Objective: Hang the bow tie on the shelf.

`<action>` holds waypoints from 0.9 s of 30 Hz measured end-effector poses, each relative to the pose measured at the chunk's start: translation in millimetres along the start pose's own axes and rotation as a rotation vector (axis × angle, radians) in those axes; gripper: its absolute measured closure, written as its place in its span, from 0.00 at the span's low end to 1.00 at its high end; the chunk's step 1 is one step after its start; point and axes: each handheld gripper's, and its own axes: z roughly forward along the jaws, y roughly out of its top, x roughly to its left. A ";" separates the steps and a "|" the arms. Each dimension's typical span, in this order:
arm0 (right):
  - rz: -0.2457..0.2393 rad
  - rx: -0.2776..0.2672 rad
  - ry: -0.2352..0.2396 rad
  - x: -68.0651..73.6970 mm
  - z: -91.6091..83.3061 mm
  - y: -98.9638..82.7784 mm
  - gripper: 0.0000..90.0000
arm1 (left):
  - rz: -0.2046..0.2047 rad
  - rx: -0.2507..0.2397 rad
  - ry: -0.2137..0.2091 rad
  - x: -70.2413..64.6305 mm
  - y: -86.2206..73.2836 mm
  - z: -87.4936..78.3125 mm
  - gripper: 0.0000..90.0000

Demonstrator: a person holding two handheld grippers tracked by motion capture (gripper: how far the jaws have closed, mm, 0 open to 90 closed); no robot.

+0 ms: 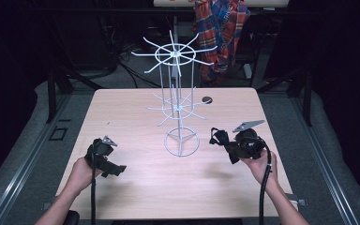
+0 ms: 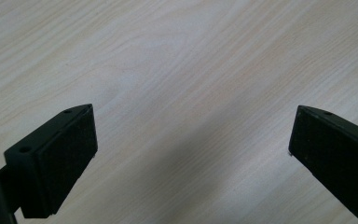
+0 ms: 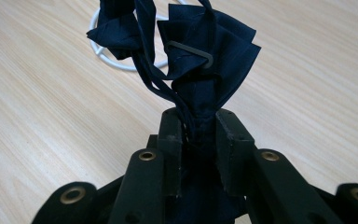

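Where dark room surrounds it, wooden table (image 1: 136,183) bears wire rack (image 1: 177,105).

No readable txt, labels, brand marks, nos. or signs anywhere: not on the surface (image 1: 136,112), the white wire rack (image 1: 180,110), the plaid cloth (image 1: 222,33) at the back, or the dark fabric (image 3: 200,56).

Dim room, grey floor (image 1: 23,154), perhaps carpet
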 end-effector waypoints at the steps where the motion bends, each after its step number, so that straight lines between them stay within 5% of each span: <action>1: -0.004 -0.004 0.002 0.8 -0.6 1.0 0.82 | 0.000 0.000 0.001 0.1 0.1 0.4 0.01; 27: -0.025 -0.139 0.015 12.8 -17.6 13.7 0.82 | 0.002 0.003 -0.003 -0.4 0.7 1.3 0.01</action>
